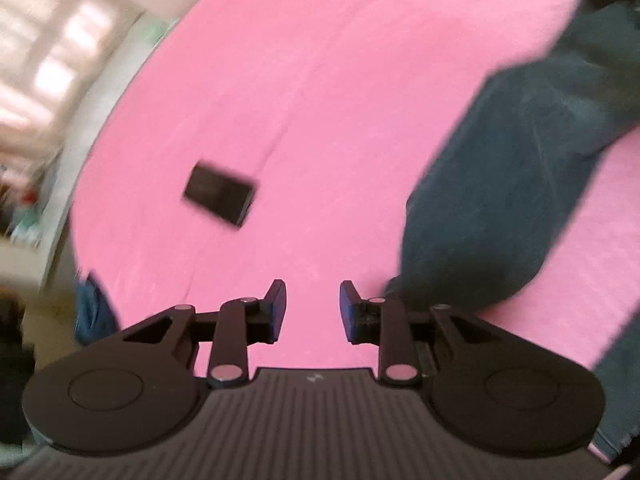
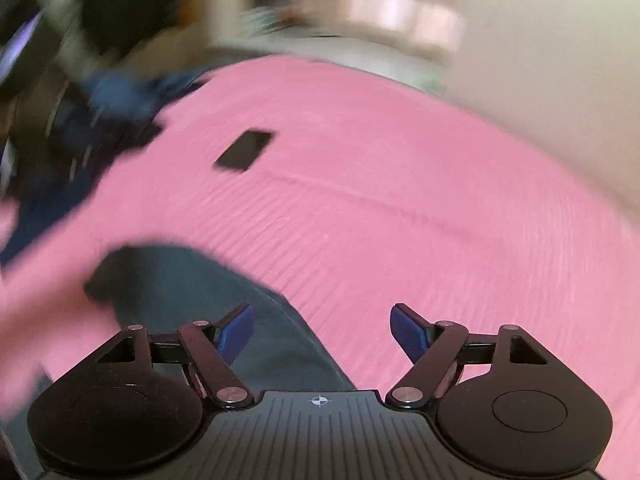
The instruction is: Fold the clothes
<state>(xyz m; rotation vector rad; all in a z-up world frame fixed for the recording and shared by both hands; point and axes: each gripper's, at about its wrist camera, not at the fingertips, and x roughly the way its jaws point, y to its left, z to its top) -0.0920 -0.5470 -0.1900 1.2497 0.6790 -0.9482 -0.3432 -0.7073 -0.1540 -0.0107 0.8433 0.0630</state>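
While both tools hang empty above a pink bedspread (image 1: 320, 80), a dark blue-grey garment (image 1: 500, 184) lies in a loose, unfolded heap on the right of the left wrist view, one end reaching toward the top corner. The left gripper (image 1: 313, 306) has its blue-padded jaws spread with bare pink cloth showing between them, and the garment's near edge sits just beside its right finger, apparently not touching. The right gripper (image 2: 322, 330) is likewise splayed wide and pinches nothing; part of the same garment (image 2: 208, 304) passes beneath its left finger, so this hand looks best placed to take an edge. A small black rectangular object (image 1: 220, 193), possibly a phone, rests flat on the bedspread well apart from the clothing, seemingly set aside from the working area. More dark blue fabric (image 2: 100, 120) is bunched at the far left of the right wrist view, too blurred to identify. Folding appears barely begun: the garment probably needs spreading flat first
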